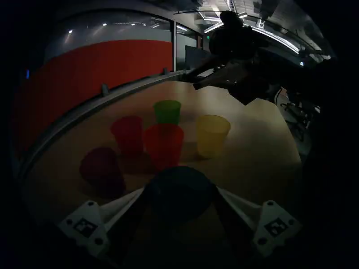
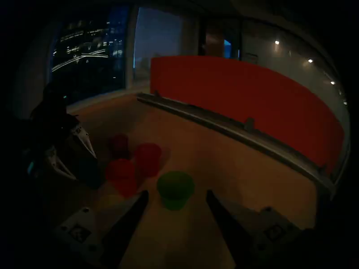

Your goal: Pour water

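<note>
A dark blue cup (image 1: 179, 199) stands upright between the fingers of my left gripper (image 1: 180, 189), which is shut on its sides. Beyond it on the wooden table (image 1: 264, 152) stand a red cup (image 1: 164, 145), a yellow cup (image 1: 212, 134), a green cup (image 1: 167, 111), a pinkish-red cup (image 1: 128, 134) and a dark maroon cup (image 1: 102, 170). My right gripper (image 2: 176, 195) is open and empty, with the green cup (image 2: 175, 188) on the table ahead of its tips. In the left gripper view the right gripper (image 1: 202, 83) hangs above the far table edge.
A red partition wall (image 1: 98, 67) with a grey rail runs along the table's far side. The right gripper view has the left gripper (image 2: 78, 154) at the left, beside red cups (image 2: 148, 158). The room is dim; windows (image 2: 89, 49) are dark.
</note>
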A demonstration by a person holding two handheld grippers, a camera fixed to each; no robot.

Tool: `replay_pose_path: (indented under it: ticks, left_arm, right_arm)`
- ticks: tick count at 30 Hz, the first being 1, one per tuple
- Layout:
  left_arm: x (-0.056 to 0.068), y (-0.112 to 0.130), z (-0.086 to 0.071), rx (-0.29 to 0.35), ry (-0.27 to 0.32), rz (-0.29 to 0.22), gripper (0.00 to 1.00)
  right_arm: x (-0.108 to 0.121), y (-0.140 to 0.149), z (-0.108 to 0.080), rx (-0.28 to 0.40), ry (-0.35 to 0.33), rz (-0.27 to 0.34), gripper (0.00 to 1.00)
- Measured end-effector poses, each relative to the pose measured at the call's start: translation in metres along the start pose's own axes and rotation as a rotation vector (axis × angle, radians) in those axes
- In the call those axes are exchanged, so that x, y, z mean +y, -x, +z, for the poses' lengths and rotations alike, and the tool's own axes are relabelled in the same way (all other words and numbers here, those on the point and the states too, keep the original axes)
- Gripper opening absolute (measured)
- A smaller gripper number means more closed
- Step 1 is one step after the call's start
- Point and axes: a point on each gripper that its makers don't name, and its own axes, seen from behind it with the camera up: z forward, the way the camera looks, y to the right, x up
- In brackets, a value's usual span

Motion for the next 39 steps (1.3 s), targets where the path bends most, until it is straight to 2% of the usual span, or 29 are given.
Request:
replay_pose_path:
  ticks: [6, 20, 30, 39]
  left_arm:
    - [-0.001, 0.000, 0.001, -0.001, 0.003, 0.001, 0.91]
    - [-0.002, -0.003, -0.002, 0.005, 0.011, -0.012, 0.90]
    - [-0.012, -0.028, -0.016, 0.058, -0.012, -0.015, 0.90]
    - [-0.024, -0.053, -0.032, 0.104, -0.048, 0.003, 0.90]
  right_arm:
    - [0.001, 0.001, 0.002, -0.003, 0.000, 0.002, 1.00]
    - [-0.001, 0.002, 0.007, -0.010, -0.009, 0.000, 1.00]
    - [-0.003, 0.010, 0.018, -0.027, -0.016, -0.004, 1.00]
    - [-0.005, 0.024, 0.036, -0.052, -0.020, -0.003, 1.00]
